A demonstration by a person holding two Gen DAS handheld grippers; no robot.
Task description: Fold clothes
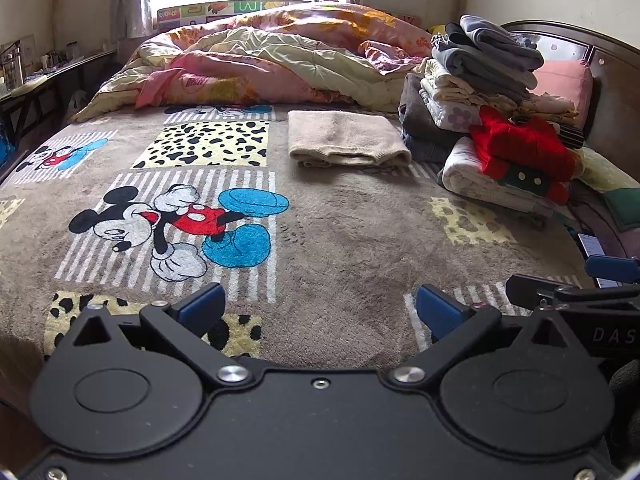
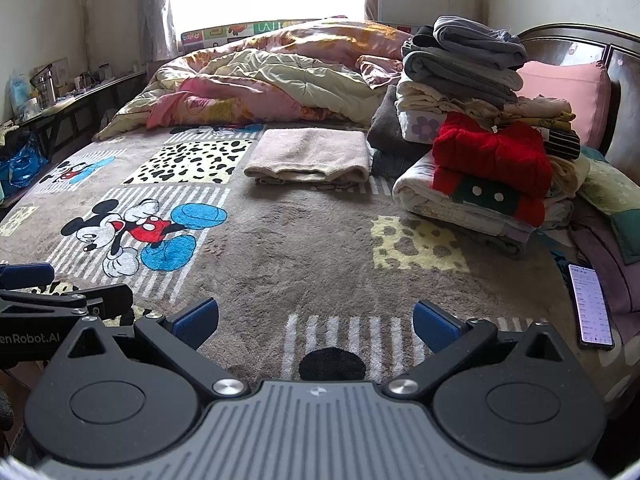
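A folded beige garment (image 1: 347,138) lies flat on the Mickey Mouse blanket (image 1: 340,232), far ahead of both grippers; it also shows in the right wrist view (image 2: 310,155). To its right stands a pile of folded clothes (image 1: 484,80) with a red sweater (image 1: 524,148) in front, seen too in the right wrist view (image 2: 490,160). My left gripper (image 1: 320,308) is open and empty, low over the blanket's near edge. My right gripper (image 2: 316,320) is open and empty beside it, to its right.
A crumpled floral quilt (image 1: 256,60) fills the far side of the bed. A phone (image 2: 592,306) lies at the right edge of the blanket. A pink pillow (image 2: 568,92) leans on the dark headboard (image 2: 576,40). A cluttered shelf (image 2: 72,96) runs along the left wall.
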